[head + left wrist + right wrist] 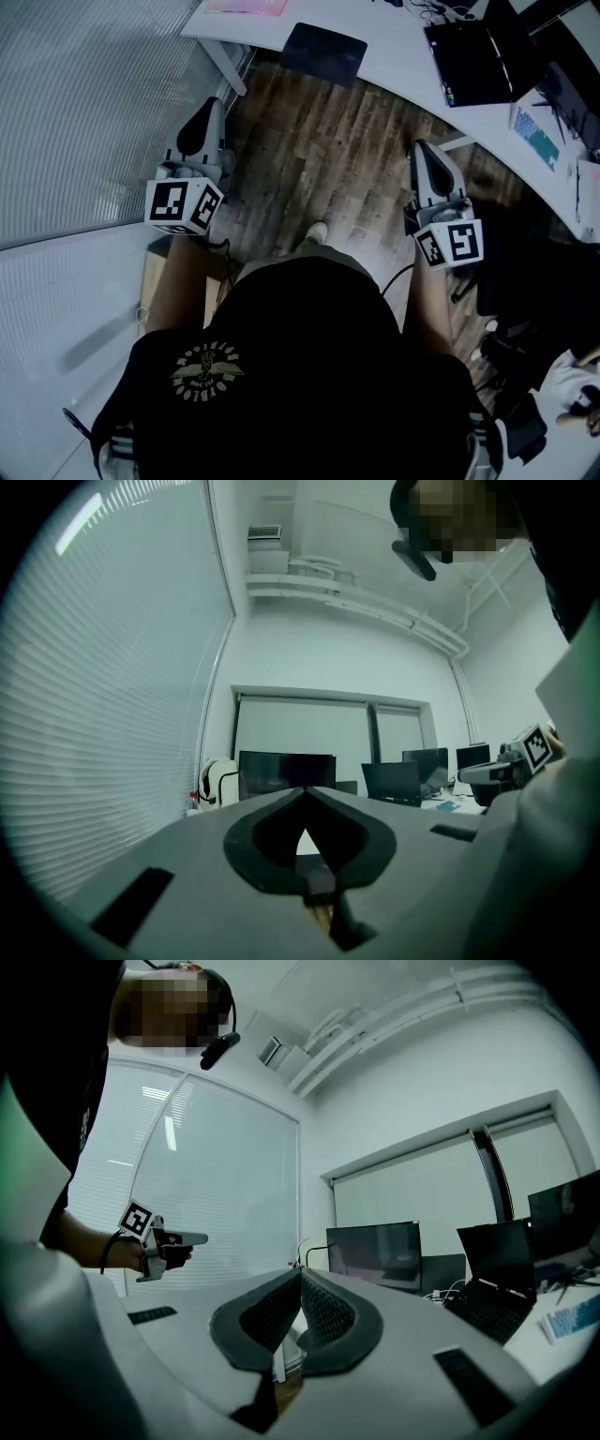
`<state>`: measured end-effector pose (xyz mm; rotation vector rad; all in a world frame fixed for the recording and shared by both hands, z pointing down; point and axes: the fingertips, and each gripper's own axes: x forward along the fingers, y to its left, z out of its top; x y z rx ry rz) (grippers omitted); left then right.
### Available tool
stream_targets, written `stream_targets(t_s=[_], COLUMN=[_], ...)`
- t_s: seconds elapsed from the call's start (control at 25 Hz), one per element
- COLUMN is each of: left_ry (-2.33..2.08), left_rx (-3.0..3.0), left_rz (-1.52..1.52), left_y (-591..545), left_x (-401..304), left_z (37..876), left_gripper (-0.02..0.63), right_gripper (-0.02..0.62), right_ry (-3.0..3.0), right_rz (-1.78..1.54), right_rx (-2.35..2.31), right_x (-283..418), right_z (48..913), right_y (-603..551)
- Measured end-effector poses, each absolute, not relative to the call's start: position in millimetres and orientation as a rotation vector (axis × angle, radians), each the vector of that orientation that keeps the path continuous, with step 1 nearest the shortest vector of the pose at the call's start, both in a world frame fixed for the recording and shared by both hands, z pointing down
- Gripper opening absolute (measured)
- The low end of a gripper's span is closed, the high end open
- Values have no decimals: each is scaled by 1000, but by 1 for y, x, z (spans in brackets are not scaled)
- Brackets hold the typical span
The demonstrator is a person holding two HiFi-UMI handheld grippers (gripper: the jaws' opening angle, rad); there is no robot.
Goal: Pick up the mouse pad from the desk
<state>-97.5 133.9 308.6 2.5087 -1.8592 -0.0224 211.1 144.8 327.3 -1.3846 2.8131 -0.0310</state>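
The mouse pad [323, 52], a dark rectangle, lies at the front edge of the white desk [394, 47], far ahead in the head view. Both grippers are held level over the wooden floor, well short of the desk. My left gripper [215, 101] is at the left, below and left of the pad, shut and empty. My right gripper [419, 145] is at the right, also shut with nothing in it. In the left gripper view the jaws [305, 789] meet at their tips; in the right gripper view they [300, 1272] do too. Neither gripper view shows the pad clearly.
An open black laptop [478, 61] sits right of the pad, with a light keyboard [536, 136] further right. A pink sheet [246, 7] lies at the desk's left end. A glass wall with blinds [84, 112] runs along the left. A white desk leg [225, 66] stands by it.
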Motion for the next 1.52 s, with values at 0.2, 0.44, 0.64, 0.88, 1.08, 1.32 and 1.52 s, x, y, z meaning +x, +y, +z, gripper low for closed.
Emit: stream_targets(t_s=[0.2, 0.44, 0.64, 0.88, 1.08, 1.32, 1.52], left_ry=[-1926, -2002, -1992, -1934, -1885, -1847, -1807], left_rx=[2492, 2460, 2469, 2520, 2530, 2536, 2529], left_rz=[-14, 29, 59, 58, 33, 47, 79], left_y=[124, 120, 107, 80, 49, 15, -12], left_x=[-95, -105, -109, -101, -105, -114, -115], left_z=[298, 295, 299, 304, 308, 315, 330], left_gripper=[8, 8, 8, 8, 8, 8, 8], right_gripper=[2, 2, 2, 2, 2, 2, 2], right_ry=[2817, 2830, 2822, 2818, 2813, 2817, 2824], right_rz=[-24, -15, -13, -18, -3, -27, -74], right_rx=[-1347, -1306, -1306, -1315, -1334, -1358, -1374], right_x=[220, 220, 216, 209, 201, 190, 185], right_z=[325, 323, 323, 326, 322, 327, 338], right_y=[123, 104, 93, 76, 52, 26, 3])
